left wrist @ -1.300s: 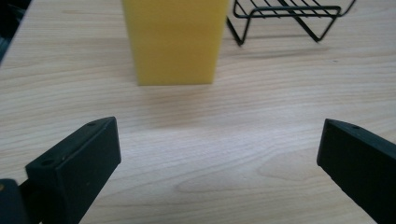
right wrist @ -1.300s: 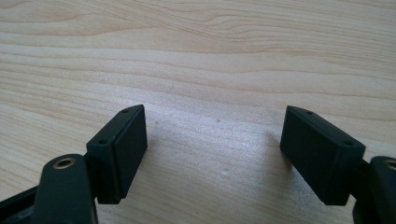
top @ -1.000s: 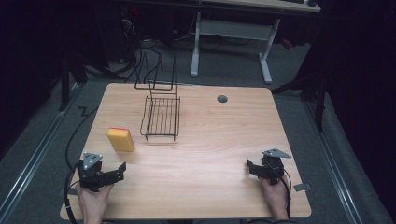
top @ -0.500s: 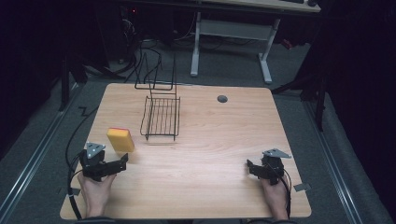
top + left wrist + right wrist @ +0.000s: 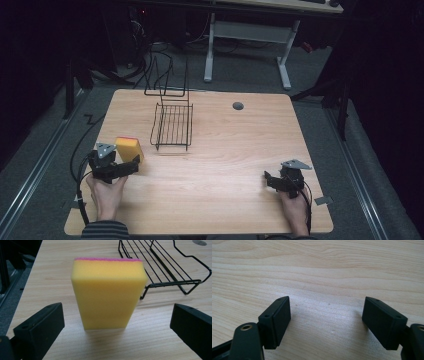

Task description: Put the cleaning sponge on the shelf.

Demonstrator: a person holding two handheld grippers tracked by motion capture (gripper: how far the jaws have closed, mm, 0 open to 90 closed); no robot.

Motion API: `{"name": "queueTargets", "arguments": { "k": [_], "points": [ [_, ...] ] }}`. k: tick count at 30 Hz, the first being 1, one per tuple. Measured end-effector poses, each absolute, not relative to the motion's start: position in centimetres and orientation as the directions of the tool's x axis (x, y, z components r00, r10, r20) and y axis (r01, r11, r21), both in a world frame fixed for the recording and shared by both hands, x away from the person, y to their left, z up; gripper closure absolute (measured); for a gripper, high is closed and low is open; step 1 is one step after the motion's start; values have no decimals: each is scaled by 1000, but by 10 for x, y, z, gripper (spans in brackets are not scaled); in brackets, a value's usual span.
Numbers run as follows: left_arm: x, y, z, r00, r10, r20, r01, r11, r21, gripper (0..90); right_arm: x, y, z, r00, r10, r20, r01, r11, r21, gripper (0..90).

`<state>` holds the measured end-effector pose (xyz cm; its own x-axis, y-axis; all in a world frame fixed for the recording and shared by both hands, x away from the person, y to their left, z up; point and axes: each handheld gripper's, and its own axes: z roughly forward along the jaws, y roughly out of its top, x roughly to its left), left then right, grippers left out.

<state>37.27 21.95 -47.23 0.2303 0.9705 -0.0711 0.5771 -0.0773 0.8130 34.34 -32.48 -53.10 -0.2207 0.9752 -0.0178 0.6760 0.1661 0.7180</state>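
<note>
Closing in since a second ago, the left gripper [image 5: 131, 165] now sits at the table's [image 5: 225, 150] seven o'clock, jaws spread wide and empty, the upright yellow sponge [image 5: 129, 148] dead ahead at twelve o'clock, long axis running away toward the wire rack [image 5: 172, 126]. The right gripper [image 5: 270, 180], also open, idles at five o'clock, well apart. The left gripper view reveals the sponge's [image 5: 109, 293] pink scouring layer on its far side.

My yellow sponge [image 5: 109, 293], pink scouring layer at its far edge, lies flat. It rests just left of the wire rack [image 5: 172, 125].
</note>
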Motion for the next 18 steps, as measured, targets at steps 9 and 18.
{"name": "queueTargets", "arguments": {
  "k": [9,18],
  "points": [
    [385,219,-470,222,973,-60,572,-80,816,0,343,-325,-531,-220,975,-18,677,167,716,232],
    [395,218,-476,203,978,-55,570,-72,818,0,343,-325,-531,-222,975,-18,676,167,718,232]
  ]
}}
